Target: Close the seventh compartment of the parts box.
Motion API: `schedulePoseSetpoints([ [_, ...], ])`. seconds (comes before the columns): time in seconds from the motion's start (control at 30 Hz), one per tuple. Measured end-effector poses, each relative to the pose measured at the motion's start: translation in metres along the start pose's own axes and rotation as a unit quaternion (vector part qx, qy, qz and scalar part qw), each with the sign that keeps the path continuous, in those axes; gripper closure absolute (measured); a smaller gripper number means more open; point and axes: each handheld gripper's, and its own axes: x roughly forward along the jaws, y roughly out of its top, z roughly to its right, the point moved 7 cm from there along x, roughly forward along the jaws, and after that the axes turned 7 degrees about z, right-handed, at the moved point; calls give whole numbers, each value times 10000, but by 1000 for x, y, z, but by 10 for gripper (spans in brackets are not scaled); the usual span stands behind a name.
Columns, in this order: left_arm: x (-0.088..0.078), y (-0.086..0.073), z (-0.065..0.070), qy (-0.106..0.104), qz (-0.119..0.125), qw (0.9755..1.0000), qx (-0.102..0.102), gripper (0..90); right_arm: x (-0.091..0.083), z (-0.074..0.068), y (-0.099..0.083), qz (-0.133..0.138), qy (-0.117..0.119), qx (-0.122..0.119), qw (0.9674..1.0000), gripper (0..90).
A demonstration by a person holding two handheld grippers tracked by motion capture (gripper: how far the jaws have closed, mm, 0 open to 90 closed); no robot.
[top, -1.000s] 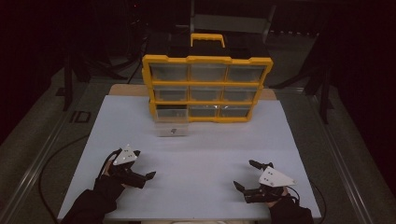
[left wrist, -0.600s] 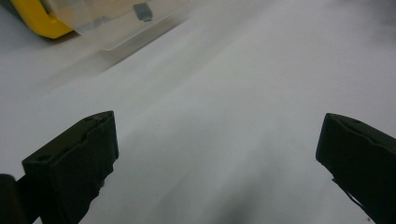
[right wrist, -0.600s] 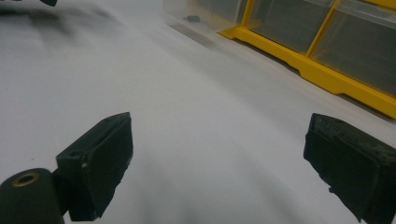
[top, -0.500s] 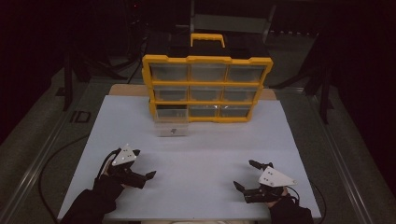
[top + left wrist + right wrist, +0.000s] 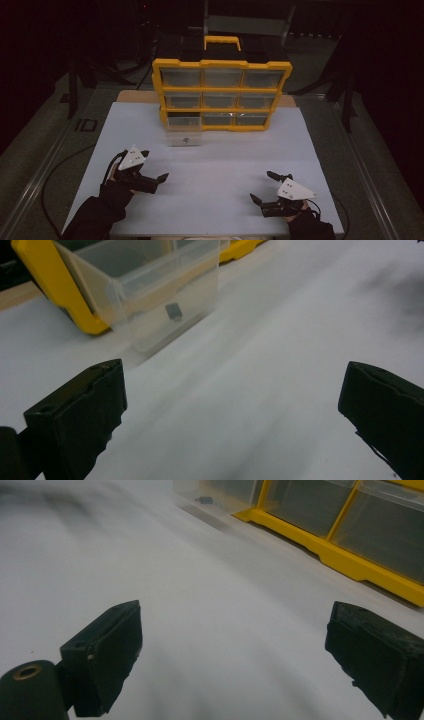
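We are working over a white table in a dark room: one nine-drawer cabinet, one drawer out, left gripper and right gripper both spread, grasping nothing.

The left gripper, at the lower left of the high view, has crept slightly toward the right and upward in the frame, nearer the pulled-out clear drawer at the frame's middle. Its jaws remain spread wide, and the movement is small.

High view overhead facing forward, gripper views low, sharing drawer cabinet
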Motion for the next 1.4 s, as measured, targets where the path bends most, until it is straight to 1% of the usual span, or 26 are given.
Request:
schedulePoseSetpoints([
  [0.07,-1,7,0,-1,52,10000,4,0,0,0,0,-7,-7,9,10000,82],
  [0.1,-1,11,0,41,68,10000,33,0,0,0,0,-6,2,1,10000,82],
  [0.17,-2,16,0,44,76,9999,78,0,0,0,0,-11,2,2,10000,82],
  [0.2,-2,19,0,81,78,9999,101,0,0,0,0,-9,-10,11,10000,82],
  [0.27,-1,23,-1,108,133,9998,93,0,0,0,0,0,-14,10,10000,82],
  [0.37,-1,29,-2,185,146,9997,116,0,0,0,0,1,-11,1,10000,82],
  [0.4,-2,31,-2,149,158,9997,139,0,0,0,0,-2,-8,1,10000,82],
  [0.5,-2,35,-2,164,178,9996,174,0,0,0,0,7,-12,6,10000,82],
  [0.53,-1,36,-2,208,171,9995,182,0,0,0,0,0,-4,1,10000,82],
  [0.57,0,37,-1,190,178,9995,173,0,0,0,0,-9,0,3,10000,82],
  [0.6,1,37,-1,237,151,9994,188,0,0,0,0,-9,1,6,10000,82],
  [0.67,4,37,1,222,146,9995,184,0,0,0,0,-9,6,0,10000,82],
  [0.7,6,37,2,257,124,9994,213,0,0,0,0,-5,-1,21,10000,82],
  [0.73,8,37,3,215,127,9995,213,0,0,0,0,-4,1,20,10000,82],
  [0.8,11,37,5,229,149,9993,243,0,0,0,0,-6,0,22,10000,82],
  [0.87,14,36,7,197,147,9993,272,0,0,0,0,-5,0,23,10000,82],
  [0.9,16,35,7,227,132,9993,260,0,0,0,0,-4,4,20,10000,82],
  [0.93,18,35,8,179,140,9995,209,0,0,0,0,-4,5,20,10000,82],
  [1.0,21,34,8,224,127,9995,202,0,0,0,0,-6,7,19,10000,82],
  [1.03,23,32,9,196,129,9996,167,0,0,0,0,-7,9,19,10000,82],
  [1.1,26,30,9,278,136,9993,197,0,0,0,0,-5,18,-2,10000,83],
  [1.13,28,29,10,259,125,9994,172,0,0,0,0,-7,19,2,10000,82],
  [1.17,30,28,10,280,126,9993,190,0,0,0,0,-13,15,0,10000,82],
  [1.2,32,26,12,235,81,9994,226,0,0,0,0,-14,16,-1,10000,82],
  [1.27,36,23,13,278,13,9992,278,0,0,0,0,-10,23,-5,10000,82],
  [1.4,45,17,15,248,-58,9995,184,0,0,-1,0,-10,21,-12,10000,82],
])
